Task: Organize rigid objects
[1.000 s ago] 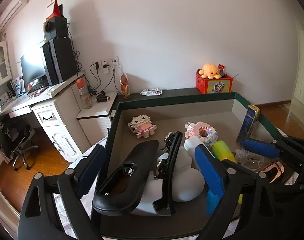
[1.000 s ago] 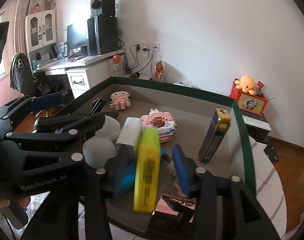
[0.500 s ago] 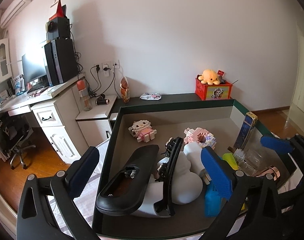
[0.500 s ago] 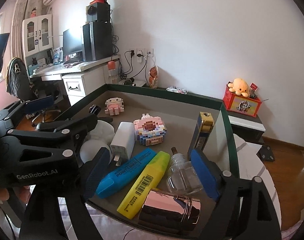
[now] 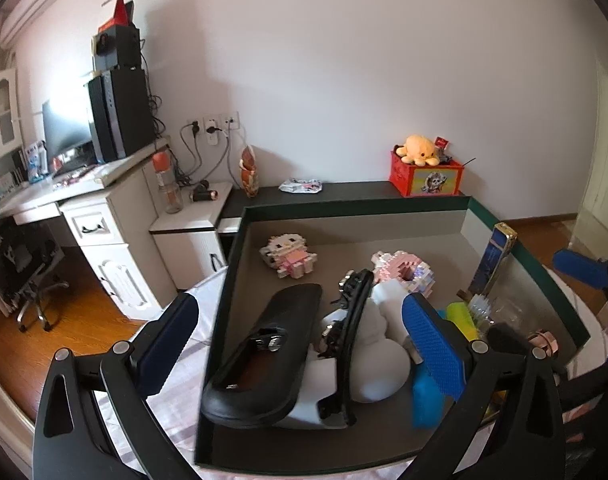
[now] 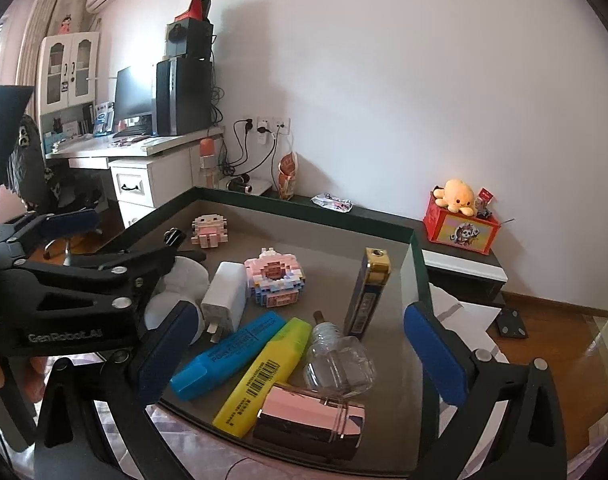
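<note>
A grey tray with a dark green rim point(image 6: 418, 264) holds the objects. In the right wrist view a yellow highlighter point(image 6: 263, 372) lies beside a blue highlighter point(image 6: 227, 354), with a rose-gold cylinder point(image 6: 310, 420), a clear glass bottle point(image 6: 340, 360), a white charger point(image 6: 223, 298), a pink brick donut point(image 6: 275, 276) and an upright blue box point(image 6: 366, 296). My right gripper point(image 6: 299, 348) is open and empty above them. My left gripper point(image 5: 299, 344) is open and empty over a black open case point(image 5: 263, 348) and a white rounded object point(image 5: 378, 364).
A small pink brick figure point(image 5: 287, 256) sits at the tray's back left. A red box with a yellow plush octopus point(image 5: 424, 168) stands on the dark shelf behind. A white desk point(image 5: 99, 216) with a monitor and an office chair point(image 5: 19, 272) stand to the left.
My right gripper has opened and let go of the yellow highlighter, which now lies in the tray beside the blue one. Both grippers have drawn back and upward.
</note>
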